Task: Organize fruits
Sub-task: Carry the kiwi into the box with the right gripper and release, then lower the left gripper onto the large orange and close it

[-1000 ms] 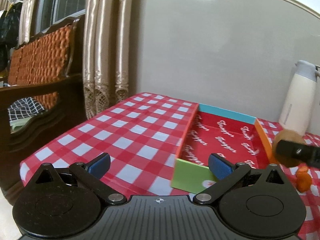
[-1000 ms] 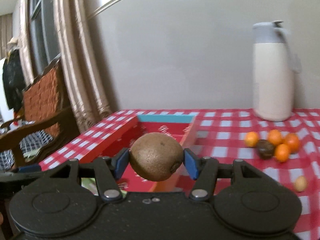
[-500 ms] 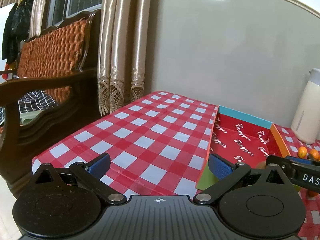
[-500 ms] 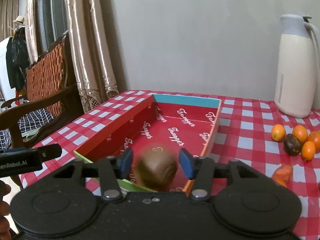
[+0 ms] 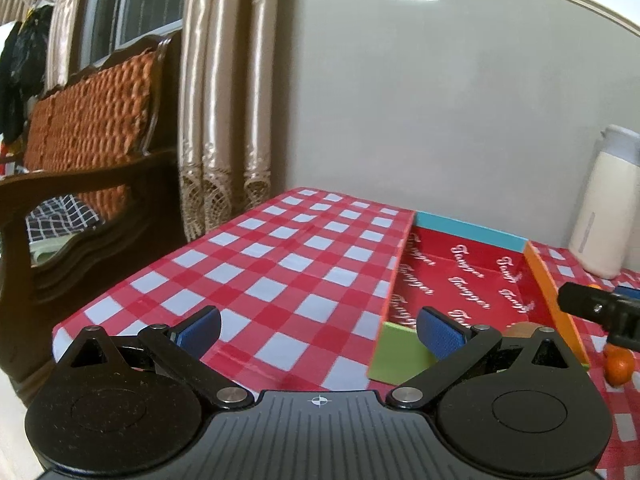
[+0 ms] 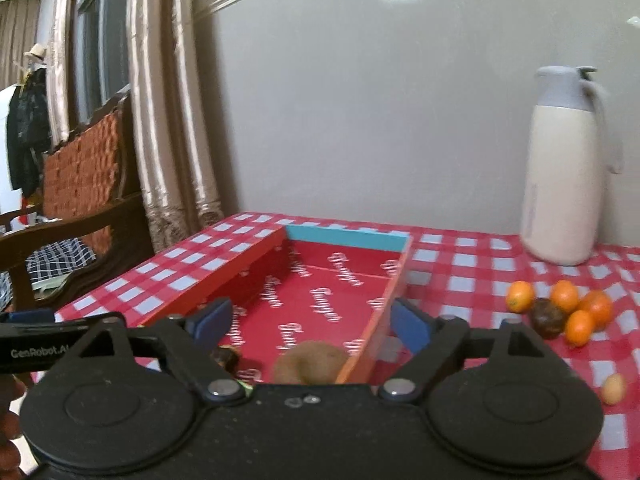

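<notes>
A brown kiwi [image 6: 310, 364] lies in the near end of the red cardboard box [image 6: 320, 300], just below my open right gripper [image 6: 308, 322]. A dark fruit [image 6: 226, 357] lies in the box's near left corner. Several small oranges [image 6: 564, 296] and a dark round fruit [image 6: 547, 318] sit on the checked cloth to the right, with a small tan fruit [image 6: 613, 389] nearer. My left gripper [image 5: 318, 328] is open and empty over the cloth, left of the box [image 5: 460, 276]. The kiwi [image 5: 522, 328] barely shows there.
A white thermos jug [image 6: 564, 176] stands at the back right by the wall. A wooden chair [image 5: 80, 168] and curtains stand left of the table edge. An orange [image 5: 618, 366] lies right of the box. The right gripper's body [image 5: 600, 310] reaches in from the right.
My right gripper opened and let go of the kiwi, which dropped into the near end of the box. The left gripper shifted slightly and stayed open.
</notes>
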Tool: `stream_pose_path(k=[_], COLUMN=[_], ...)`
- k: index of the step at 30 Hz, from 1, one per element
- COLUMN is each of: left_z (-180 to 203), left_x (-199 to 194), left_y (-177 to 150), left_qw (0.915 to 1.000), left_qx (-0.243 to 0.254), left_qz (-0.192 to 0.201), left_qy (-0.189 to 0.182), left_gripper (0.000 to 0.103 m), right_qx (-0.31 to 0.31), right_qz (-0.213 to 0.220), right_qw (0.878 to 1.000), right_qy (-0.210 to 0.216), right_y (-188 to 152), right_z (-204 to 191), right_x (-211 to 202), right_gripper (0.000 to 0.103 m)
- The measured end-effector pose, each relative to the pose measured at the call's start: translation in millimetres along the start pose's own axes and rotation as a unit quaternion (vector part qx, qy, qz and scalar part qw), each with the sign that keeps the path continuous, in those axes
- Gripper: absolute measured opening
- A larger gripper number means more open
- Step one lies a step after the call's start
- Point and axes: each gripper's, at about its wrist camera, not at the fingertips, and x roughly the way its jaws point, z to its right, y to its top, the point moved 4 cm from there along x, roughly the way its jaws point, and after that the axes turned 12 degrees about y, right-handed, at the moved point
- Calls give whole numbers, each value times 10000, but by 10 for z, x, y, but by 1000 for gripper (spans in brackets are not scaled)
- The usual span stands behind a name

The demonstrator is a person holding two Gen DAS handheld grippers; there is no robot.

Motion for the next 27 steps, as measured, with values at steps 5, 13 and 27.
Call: stream_pose_path(k=[5,13,27], left_z=[220,767,1945], left_x=[-107,-433,-937], left_y=[-5,-48,-367], left_qw=[9995,9908,9550], left_qx=[132,609,1748], left_qz=[121,564,1060], left_qy=[-276,-1066,-2150], left_gripper=[103,103,103], right_qx=[216,798,1346], right_qz=[149,203,455], right_qw=[9985,9842,9222], right_qy=[-475,-1566,-3596], right_y=[20,-110,-388], right_z=[291,908,1662], right_x=[-252,-775,-1775], right_gripper=[102,103,103])
